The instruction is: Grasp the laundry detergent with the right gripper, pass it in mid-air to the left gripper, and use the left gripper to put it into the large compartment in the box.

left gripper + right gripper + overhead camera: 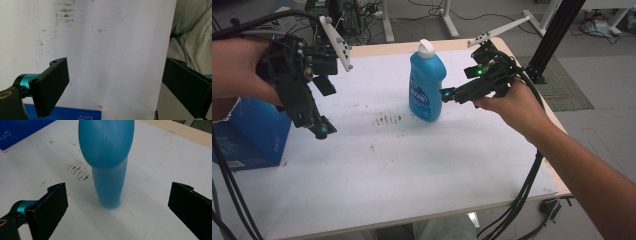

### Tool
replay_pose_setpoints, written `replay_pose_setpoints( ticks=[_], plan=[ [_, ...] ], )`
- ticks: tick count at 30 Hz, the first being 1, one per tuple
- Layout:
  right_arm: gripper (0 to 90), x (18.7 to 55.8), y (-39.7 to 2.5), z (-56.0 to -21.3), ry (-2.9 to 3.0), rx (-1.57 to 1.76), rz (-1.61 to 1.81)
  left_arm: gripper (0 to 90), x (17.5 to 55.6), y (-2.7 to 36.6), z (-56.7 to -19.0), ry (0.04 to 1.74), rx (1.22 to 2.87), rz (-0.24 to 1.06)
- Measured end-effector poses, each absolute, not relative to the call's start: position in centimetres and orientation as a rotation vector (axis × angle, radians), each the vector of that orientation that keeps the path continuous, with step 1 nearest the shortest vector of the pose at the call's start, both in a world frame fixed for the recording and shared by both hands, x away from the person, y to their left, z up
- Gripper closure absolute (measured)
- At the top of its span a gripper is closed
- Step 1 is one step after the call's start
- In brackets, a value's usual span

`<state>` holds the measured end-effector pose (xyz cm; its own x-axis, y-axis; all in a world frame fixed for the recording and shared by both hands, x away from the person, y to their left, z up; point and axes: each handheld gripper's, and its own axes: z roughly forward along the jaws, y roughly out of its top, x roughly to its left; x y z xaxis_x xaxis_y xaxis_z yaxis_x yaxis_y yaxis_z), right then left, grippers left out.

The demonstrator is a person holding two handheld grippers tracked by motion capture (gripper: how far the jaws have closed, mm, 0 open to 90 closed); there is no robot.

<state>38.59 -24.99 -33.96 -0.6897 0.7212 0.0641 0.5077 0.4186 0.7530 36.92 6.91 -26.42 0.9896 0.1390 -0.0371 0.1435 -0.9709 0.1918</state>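
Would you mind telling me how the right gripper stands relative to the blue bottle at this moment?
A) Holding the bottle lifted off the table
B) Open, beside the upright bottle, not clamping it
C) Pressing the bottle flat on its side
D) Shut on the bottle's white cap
B: the right gripper has its jaws spread wide on either side of the blue bottle, which stands upright on the table.

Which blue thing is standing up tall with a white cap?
The blue bottle mid-table, just ahead of the right gripper. The blue box at the table's left edge is squat and has no cap.
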Motion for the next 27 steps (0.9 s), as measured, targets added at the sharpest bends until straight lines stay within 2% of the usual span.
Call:
replay_pose_setpoints(
  ticks=[27],
  plan=[
    [1.9,40.6,-22.7,-37.2,2.361,1.083,1.215,7.3,37.4,7.2,-26.8,0.231,2.937,-0.034]
  ],
)
